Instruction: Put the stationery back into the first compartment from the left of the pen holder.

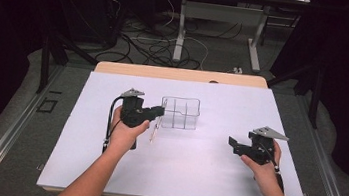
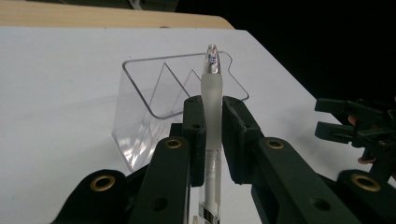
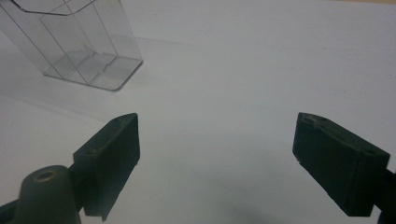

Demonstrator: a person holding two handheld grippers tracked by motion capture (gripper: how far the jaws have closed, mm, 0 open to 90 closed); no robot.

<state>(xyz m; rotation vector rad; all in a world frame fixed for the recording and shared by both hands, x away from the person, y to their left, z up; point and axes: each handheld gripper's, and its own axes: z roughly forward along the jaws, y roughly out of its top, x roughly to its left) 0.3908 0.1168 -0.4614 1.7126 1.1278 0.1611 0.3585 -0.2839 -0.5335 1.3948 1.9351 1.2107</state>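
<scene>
Your left gripper (image 2: 212,121) has its jaws clamped on the frosted clear pen (image 2: 211,112), held just left of the clear plastic divided organizer (image 1: 180,113) at frame centre. Next, I judge, tip it into a compartment. Your right gripper (image 3: 217,158) hangs with jaws apart.

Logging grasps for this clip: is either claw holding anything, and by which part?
The left claw holds a pen by the frosted grip section near its tip. The right claw is open and empty.
</scene>
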